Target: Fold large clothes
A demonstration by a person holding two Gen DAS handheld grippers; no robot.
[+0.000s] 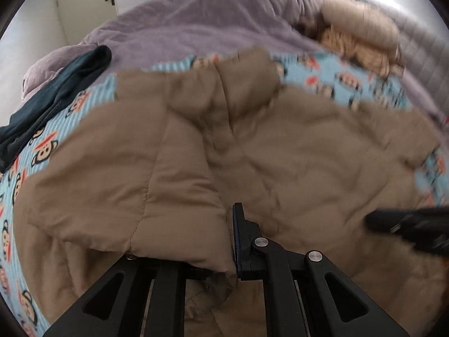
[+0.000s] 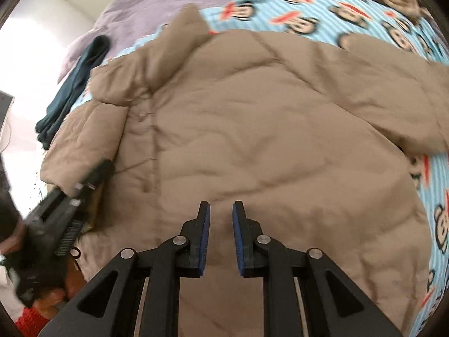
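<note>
- The left gripper (image 1: 224, 241) is pinching the cuff end of a sleeve of the puffy tan quilted jacket (image 2: 252, 140); in its own view only one finger shows, the padded sleeve hiding the other, with the fabric pressed against the blue pad.
- The right gripper (image 2: 221, 238) hovers over the jacket's lower body with its jaws a narrow gap apart and nothing between them.
- The jacket lies front-up and spread out on the bed's blue striped sheet with cartoon monkey faces (image 2: 322, 14), collar toward 12 o'clock in both views.
- The step in hand looks like folding the left sleeve inward across the chest: the sleeve is lifted and doubled over the jacket's body.
- Next, I judge, the sleeve should be laid flat across the front and let go, while the free gripper goes for the other sleeve out at 3 o'clock or holds the body down. The slippery padding may spring back.
- The right wrist view alone shows the left gripper from outside at 8 o'clock, blurred, with the person's hand (image 2: 53, 297) on it, and the sleeve bundled at 9 o'clock.
- The left wrist view alone shows the tip of the right gripper at 4 o'clock and a tan plush heap (image 1: 362, 33) at 1 o'clock.
- Both views show a dark teal garment (image 1: 56, 92) at 10 o'clock and a lilac blanket (image 1: 210, 22) at 12.
</note>
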